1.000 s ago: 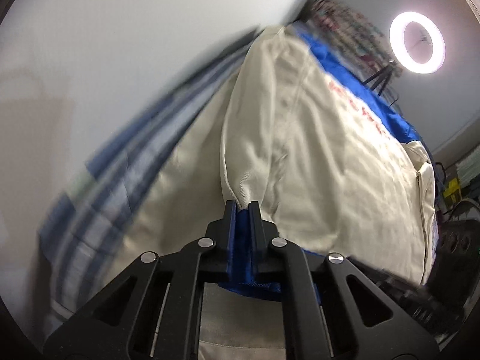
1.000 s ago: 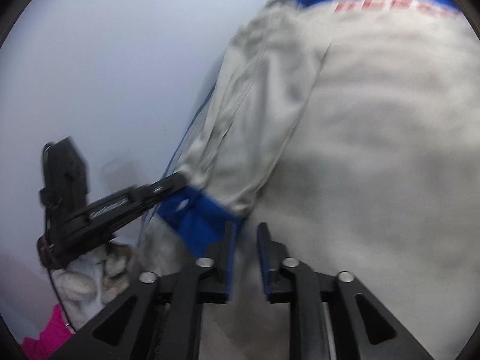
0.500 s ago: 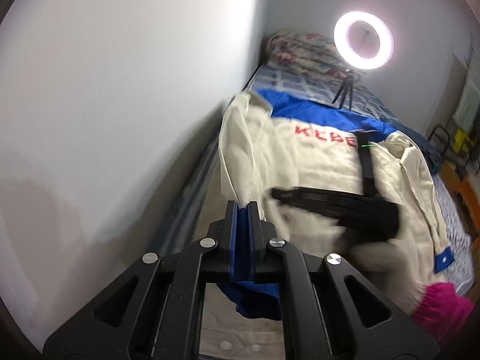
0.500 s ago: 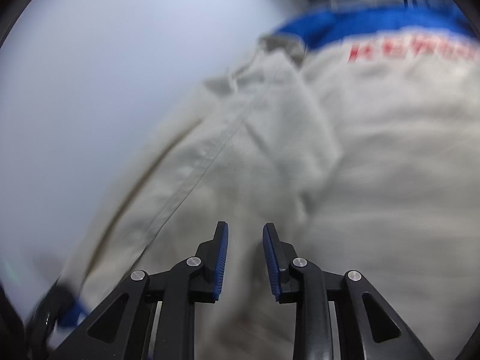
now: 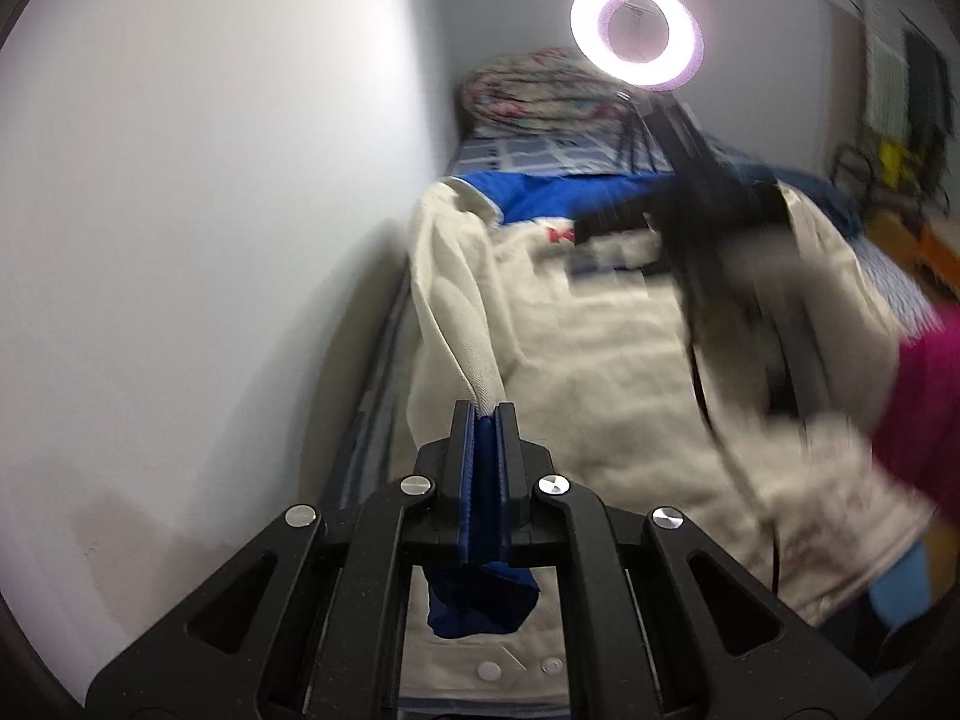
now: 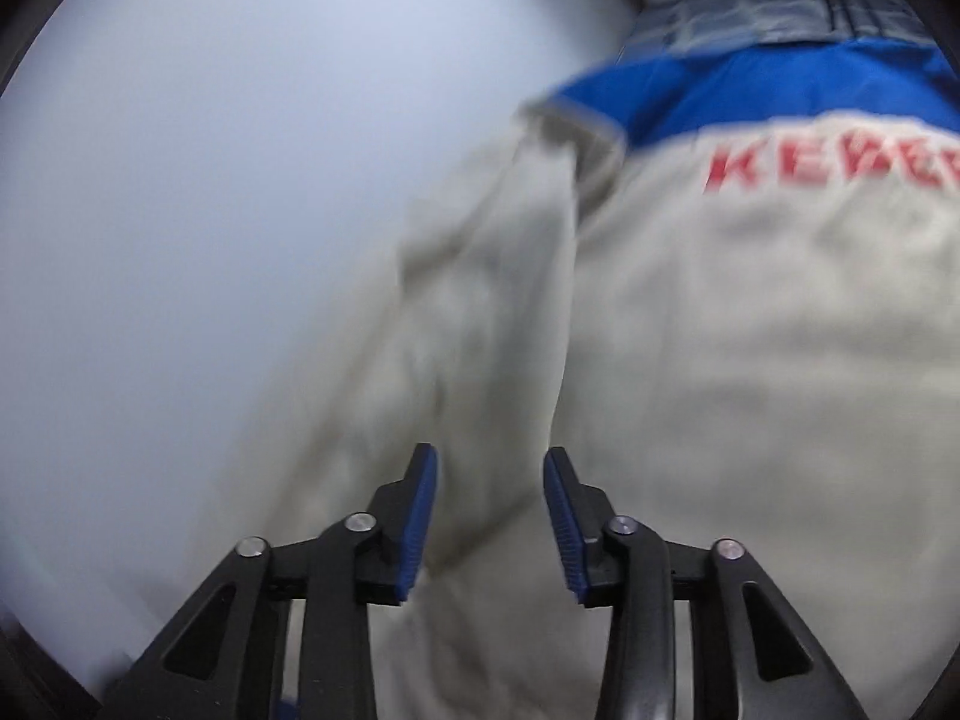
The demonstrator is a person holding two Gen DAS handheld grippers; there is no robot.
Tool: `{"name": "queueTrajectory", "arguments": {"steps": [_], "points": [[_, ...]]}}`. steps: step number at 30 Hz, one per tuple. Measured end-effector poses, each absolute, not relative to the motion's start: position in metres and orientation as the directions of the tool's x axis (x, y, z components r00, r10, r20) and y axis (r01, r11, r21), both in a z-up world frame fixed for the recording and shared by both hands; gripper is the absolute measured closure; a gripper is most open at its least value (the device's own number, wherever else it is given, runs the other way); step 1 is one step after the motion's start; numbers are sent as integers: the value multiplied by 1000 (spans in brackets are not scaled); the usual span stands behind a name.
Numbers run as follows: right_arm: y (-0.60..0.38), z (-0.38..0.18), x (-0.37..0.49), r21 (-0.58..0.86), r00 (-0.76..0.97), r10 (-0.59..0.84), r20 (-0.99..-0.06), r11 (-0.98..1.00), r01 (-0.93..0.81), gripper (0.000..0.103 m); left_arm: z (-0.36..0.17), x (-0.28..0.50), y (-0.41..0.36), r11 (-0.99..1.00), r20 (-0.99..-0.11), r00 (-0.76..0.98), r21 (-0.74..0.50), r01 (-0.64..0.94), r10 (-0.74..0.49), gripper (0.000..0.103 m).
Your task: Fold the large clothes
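A large cream jacket (image 5: 606,360) with a blue yoke and red lettering lies back-up on a bed along a white wall. My left gripper (image 5: 485,414) is shut on the jacket's sleeve near its blue cuff (image 5: 480,600), which hangs below the jaws; the sleeve rises taut from the shoulder. My right gripper (image 6: 489,468) hovers over the jacket (image 6: 750,360) beside the lifted sleeve, its jaws opening with nothing pressed between the pads. In the left wrist view the right gripper (image 5: 708,240) is a dark blur over the jacket's upper right, held by a gloved hand with a pink sleeve (image 5: 924,408).
A white wall (image 5: 210,240) runs close along the bed's left side. A rolled patterned quilt (image 5: 540,90) and a lit ring light (image 5: 636,30) on a tripod stand at the bed's head. Checked blue bedding (image 5: 528,153) shows beyond the collar. Clutter sits at the far right.
My left gripper has lifted the sleeve and rolled upright. My right gripper has moved up along the sleeve from the cuff toward the shoulder, and its jaws have widened.
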State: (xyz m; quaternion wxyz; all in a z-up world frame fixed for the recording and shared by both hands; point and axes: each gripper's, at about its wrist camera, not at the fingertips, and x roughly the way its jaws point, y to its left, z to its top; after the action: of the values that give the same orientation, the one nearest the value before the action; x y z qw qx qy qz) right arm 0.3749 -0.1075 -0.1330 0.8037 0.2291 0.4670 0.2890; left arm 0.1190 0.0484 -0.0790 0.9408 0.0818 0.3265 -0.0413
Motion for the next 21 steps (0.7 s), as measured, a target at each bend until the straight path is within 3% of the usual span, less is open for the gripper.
{"name": "queueTrajectory", "arguments": {"steps": [2,4,9,10,13,15,17,19,21], "points": [[-112,-114,397,641,429,677,-599,726,-249,37,-84,109,31,968,-617,787,176,179,-34,99],[-104,-98,408,620,442,664,-604,739,-263,25,-89,97,14,950,-613,788,211,232,-56,99],[-89,-94,426,536,428,597,-678,801,-267,23,-110,82,-18,905,-651,752,254,340,-100,99],[-84,-98,430,506,424,569,-705,822,-261,27,-116,78,-23,897,-665,739,256,360,-107,99],[-89,-123,431,461,377,508,-774,861,-214,87,-127,77,-28,888,-701,701,229,398,-134,99],[-110,-140,425,495,364,517,-775,854,-158,84,-128,74,-28,883,-724,672,202,423,-156,98],[-130,-165,418,419,342,431,-835,901,-112,79,-124,72,-23,893,-735,653,154,422,-182,92],[-141,-182,410,319,314,339,-887,941,-115,77,-117,70,-12,911,-752,614,46,410,-238,76],[-151,-187,402,289,303,317,-898,948,-134,77,-110,65,3,929,-745,611,-30,369,-267,50]]}}
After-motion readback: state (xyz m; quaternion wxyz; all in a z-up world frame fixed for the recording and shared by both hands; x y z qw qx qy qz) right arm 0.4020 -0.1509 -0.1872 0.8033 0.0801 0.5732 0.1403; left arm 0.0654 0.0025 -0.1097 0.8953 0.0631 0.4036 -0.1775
